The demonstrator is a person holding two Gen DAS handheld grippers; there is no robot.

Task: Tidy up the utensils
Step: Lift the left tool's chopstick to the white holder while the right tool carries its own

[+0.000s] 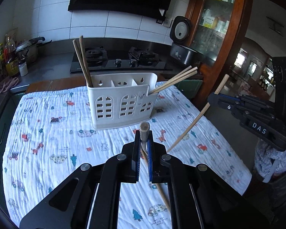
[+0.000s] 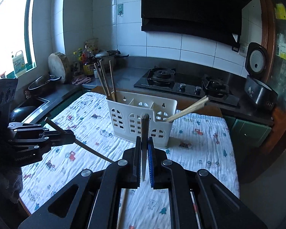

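A white utensil caddy [image 1: 122, 103] [image 2: 141, 118] stands on the cloth-covered table. Chopsticks stand in its left compartment [image 1: 82, 61] [image 2: 104, 80] and lean out of its right compartment [image 1: 175, 80] [image 2: 188, 108]. My left gripper [image 1: 143, 133] is shut on a chopstick [image 1: 144, 130], held above the table in front of the caddy; it also shows in the right wrist view [image 2: 66, 137]. My right gripper [image 2: 144, 139] is shut on a chopstick [image 2: 144, 126]; in the left wrist view that chopstick [image 1: 198, 116] slants down from the right gripper [image 1: 217, 95].
Another chopstick [image 1: 162, 192] lies on the printed cloth [image 1: 47, 133] under my left gripper. Behind the table are a gas stove [image 1: 120, 61], a pressure cooker [image 1: 28, 49], bottles [image 1: 9, 57], a rice cooker [image 1: 183, 43] and a wooden cabinet [image 1: 215, 28]. A sink [image 2: 34, 103] lies left.
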